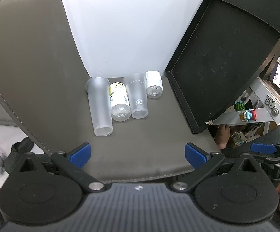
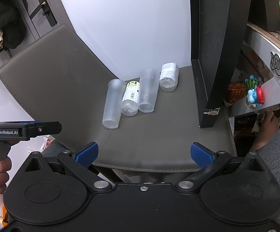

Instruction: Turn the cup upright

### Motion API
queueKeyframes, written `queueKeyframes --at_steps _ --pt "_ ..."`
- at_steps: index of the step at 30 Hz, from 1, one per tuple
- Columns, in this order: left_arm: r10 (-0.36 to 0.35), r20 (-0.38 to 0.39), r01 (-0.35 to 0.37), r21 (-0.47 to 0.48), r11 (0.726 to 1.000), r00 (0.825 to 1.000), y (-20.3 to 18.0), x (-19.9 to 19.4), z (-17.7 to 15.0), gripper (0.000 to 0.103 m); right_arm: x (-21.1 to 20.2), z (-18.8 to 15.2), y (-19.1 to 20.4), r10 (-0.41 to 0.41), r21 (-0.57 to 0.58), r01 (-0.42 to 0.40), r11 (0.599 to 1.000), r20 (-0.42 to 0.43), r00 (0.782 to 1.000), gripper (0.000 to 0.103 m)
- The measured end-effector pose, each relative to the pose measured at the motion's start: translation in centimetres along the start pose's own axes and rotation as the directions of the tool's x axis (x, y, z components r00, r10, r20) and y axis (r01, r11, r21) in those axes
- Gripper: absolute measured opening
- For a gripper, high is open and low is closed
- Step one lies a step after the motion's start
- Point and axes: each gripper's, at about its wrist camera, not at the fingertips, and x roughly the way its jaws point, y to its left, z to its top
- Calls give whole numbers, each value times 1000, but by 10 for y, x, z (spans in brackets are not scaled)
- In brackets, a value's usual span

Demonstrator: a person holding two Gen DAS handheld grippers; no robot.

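Lying on their sides in a row on the grey leatherette chair seat (image 1: 140, 147), four containers point their bases toward the cameras. The tall frosted translucent plastic cup (image 1: 100, 106) at the left end is a long tapered tube, its wider rim toward the white wall (image 1: 132, 29) and its narrow base nearest the front edge. Touching it is a clear plastic bottle with a yellow-and-white printed label (image 1: 119, 101), its moulded base facing out. Next comes the shorter frosted plastic cup with pale lettering and a small printed figure (image 1: 138, 96), pressed against the bottle. Just beside that, slightly apart, lies a short clear bottle wrapped in white paper (image 1: 154, 86).

A matte black shallow tray (image 1: 221, 65) leans upright on the seat's right side, its raised rim chipped at the lower corner. The seat has stitched edges and a smooth, faintly scuffed surface, and the matching chair back (image 2: 49, 71) curves up at the left.

The left gripper (image 1: 138, 154) hangs over the seat's front edge, its blue textured pads (image 1: 81, 154) spread wide and holding nothing. The right gripper (image 2: 143, 153) is likewise spread wide and empty, well short of the cups. Small colourful toy figures (image 2: 254, 94) sit on a cluttered white shelf at the right.
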Motion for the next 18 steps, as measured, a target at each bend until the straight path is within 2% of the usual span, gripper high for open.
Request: queueKeyframes --at_steps 11,15,18 --pt "7 -36 -7 3 1000 999 1 13 4 102 4 1 -2 7 15 -6 1000 -27 1000 103" --pt "-21 -54 19 -29 999 998 6 22 7 102 10 4 -3 -5 19 6 1000 -46 999 103" --pt "-13 -52 12 -25 1000 999 7 28 11 102 13 7 -4 -16 24 17 1000 -50 999 103"
